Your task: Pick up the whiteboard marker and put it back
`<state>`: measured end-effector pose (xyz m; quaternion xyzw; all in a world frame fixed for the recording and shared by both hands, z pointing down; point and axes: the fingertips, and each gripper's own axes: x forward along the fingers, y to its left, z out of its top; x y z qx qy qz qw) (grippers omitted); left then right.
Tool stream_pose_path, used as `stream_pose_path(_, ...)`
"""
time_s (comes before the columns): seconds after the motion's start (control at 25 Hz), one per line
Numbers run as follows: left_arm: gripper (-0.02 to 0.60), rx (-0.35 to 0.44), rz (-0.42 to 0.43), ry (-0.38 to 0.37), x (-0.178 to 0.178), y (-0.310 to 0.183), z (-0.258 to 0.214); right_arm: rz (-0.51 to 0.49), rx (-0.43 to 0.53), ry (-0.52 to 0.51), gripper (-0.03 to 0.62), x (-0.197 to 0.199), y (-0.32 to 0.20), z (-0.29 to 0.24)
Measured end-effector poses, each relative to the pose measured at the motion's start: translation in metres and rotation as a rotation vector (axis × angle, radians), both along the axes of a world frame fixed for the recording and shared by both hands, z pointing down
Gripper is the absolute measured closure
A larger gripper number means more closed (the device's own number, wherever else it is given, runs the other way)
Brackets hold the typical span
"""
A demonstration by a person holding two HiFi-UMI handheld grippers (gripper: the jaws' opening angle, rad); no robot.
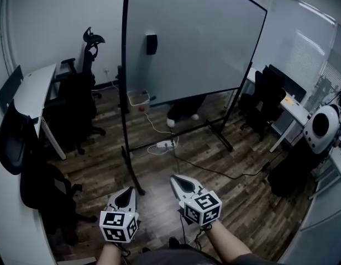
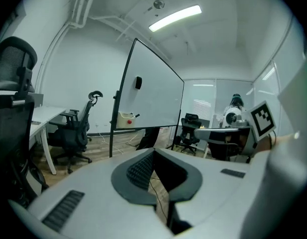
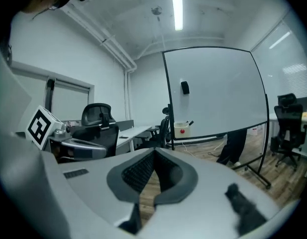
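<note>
Holding the left gripper (image 1: 128, 191) and the right gripper (image 1: 176, 179) low before the body, both tilting slightly down toward the floor (image 1: 104, 164). Holding both sets of jaws closed tip to tip, clamping nothing.

Locating the target: sighting a dark stick, probably the whiteboard marker (image 3: 191, 123), protruding from a small pale box (image 1: 138, 97) hanging at the lower edge of the whiteboard (image 1: 192, 37), near its left end. Reading its long axis as leaning up and to the right out of the box, not lying flat; not resolving more at this range.

Judging the approach: standing well apart from the box, with a cable (image 1: 214, 172) and a power strip (image 1: 166, 144) lying on the floor between. Finding the box almost straight ahead of the left gripper and ahead-left of the right one, while carrying the right gripper slightly further forward. Rating neither as clearly nearer, but favouring the left for the straighter line. Requiring, before any grasp: walking closer, opening the chosen jaws, and closing across the stick's exposed upper end.
</note>
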<state>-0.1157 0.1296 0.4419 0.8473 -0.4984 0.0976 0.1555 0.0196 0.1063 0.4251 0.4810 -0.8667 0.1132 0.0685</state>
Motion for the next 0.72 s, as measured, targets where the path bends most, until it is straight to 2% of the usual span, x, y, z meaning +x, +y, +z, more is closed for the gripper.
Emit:
stream_pose_path(0.16,0.568,0.004,0.005,-0.003,-0.013,0.003,-0.001,0.025,-0.001,-0.059,0.571,-0.006,-0.002,-0.003)
stream_pose_path(0.48,0.568,0.008,-0.026,-0.005,-0.047,-0.008,-0.003,0.037,-0.034,-0.068,0.571,-0.022,-0.005,0.006)
stream_pose_path(0.72,0.568,-0.008,-0.065,0.005,-0.06,-0.035,0.007,0.038,-0.038,-0.085,0.571,-0.025,-0.038,0.016)
